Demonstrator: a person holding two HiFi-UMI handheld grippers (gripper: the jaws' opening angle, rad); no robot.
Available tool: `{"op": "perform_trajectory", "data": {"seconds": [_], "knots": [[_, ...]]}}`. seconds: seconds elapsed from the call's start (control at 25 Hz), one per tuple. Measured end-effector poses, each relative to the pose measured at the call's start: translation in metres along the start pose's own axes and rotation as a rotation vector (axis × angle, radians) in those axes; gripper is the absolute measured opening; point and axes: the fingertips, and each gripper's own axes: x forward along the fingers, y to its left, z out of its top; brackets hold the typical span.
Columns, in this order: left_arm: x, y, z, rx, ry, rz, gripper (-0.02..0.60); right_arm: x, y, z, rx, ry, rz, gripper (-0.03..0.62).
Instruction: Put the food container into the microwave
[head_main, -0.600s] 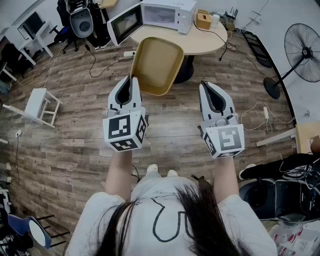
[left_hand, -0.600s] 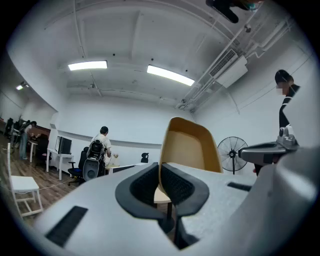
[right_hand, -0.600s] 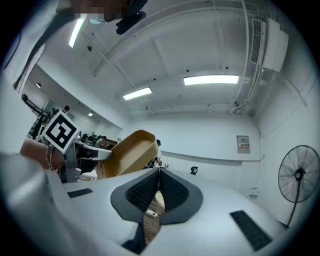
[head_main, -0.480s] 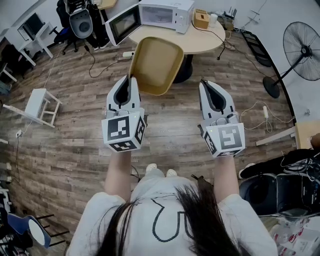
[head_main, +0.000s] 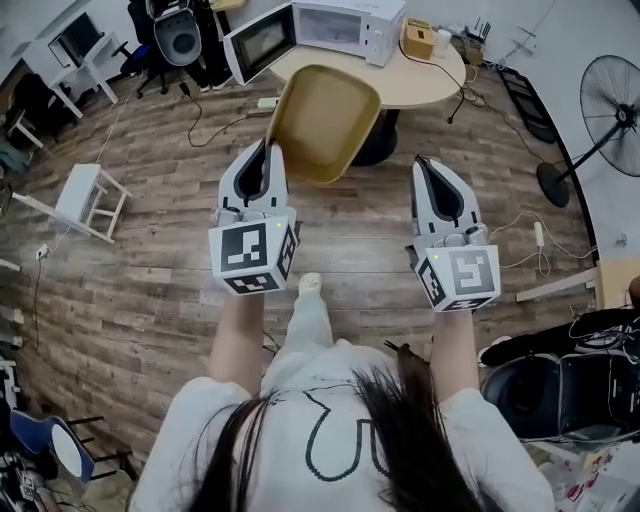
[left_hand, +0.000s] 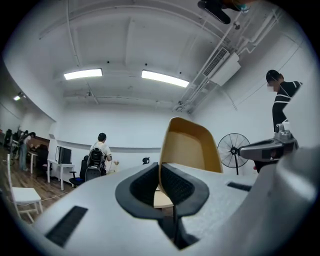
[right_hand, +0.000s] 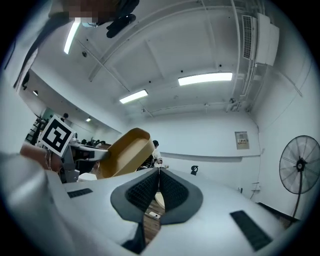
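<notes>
A tan food container (head_main: 322, 122) hangs in the air ahead of me, tilted on edge, its rim pinched in my left gripper (head_main: 267, 152). In the left gripper view the container (left_hand: 189, 146) rises from between the shut jaws of the left gripper (left_hand: 160, 176). My right gripper (head_main: 432, 168) is shut with nothing in it, to the right of the container. In the right gripper view the container (right_hand: 123, 153) shows at the left of the right gripper (right_hand: 158, 177). The white microwave (head_main: 350, 24) stands on the round table (head_main: 415, 82) farther ahead, its door (head_main: 260, 42) swung open to the left.
A wooden box (head_main: 418, 40) and small items share the table. A standing fan (head_main: 605, 110) is at the right, a white stool (head_main: 76, 198) at the left. Cables (head_main: 200, 110) trail over the wood floor. A person (left_hand: 96, 161) stands far back in the left gripper view.
I have stepped forward: the table and microwave sit closer and one foot now shows ahead. Both grippers kept their pose, the left still holding the container.
</notes>
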Motion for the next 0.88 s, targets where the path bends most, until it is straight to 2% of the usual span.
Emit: {"op": "perform_trajectory", "data": {"seconds": [0.28, 0.88], "knots": [[0.061, 0.023, -0.013, -0.008, -0.009, -0.020, 0.023, 0.058, -0.020, -0.020, 0.014, 0.006, -0.023, 0.031], [0.239, 0.122, -0.042, -0.040, -0.017, -0.017, 0.023, 0.246, -0.062, -0.052, -0.022, 0.028, -0.048, 0.031]]}}
